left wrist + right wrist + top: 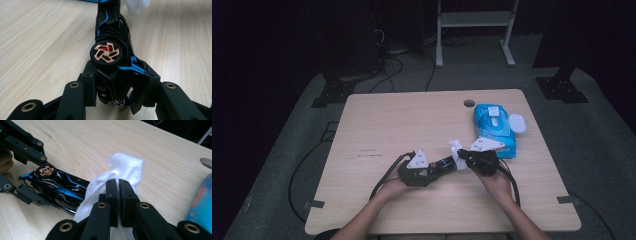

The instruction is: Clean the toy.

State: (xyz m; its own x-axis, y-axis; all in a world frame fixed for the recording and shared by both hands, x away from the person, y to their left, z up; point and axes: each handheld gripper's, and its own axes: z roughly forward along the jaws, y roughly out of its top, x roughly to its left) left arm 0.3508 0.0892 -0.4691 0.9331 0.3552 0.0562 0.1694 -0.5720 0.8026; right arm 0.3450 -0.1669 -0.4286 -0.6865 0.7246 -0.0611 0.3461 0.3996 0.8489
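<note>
Pale wood-grain table (pixel 377 125), rounded corners, a round cable hole (pixel 469 103) near the far edge; faint dark scuffs left of centre. Grey carpet (pixel 607 150) underneath, tape tabs at the near corners. Room beyond is dark: black stand feet at far left and far right, loose cables on the floor, a white frame (pixel 474 30) at the back. On the table's right side lies a blue wipe pack (pixel 495 129), a white lid (pixel 517 123) just beside it. Toy car (pixel 444 164), black with blue trim and a copper-spoked wheel, sits near the table's middle, toward the near edge, between the two grippers. Left gripper (pixel 117 100): jaws narrowed onto the car's end, pads pressing its sides, car pointing away along the jaws. Right gripper (pixel 118 192): jaws closed tight, pinching a white wipe (pixel 125 170), which drapes against the car's far end. Forearms enter from the near edge. Cables trail from both grippers over the tabletop.
</note>
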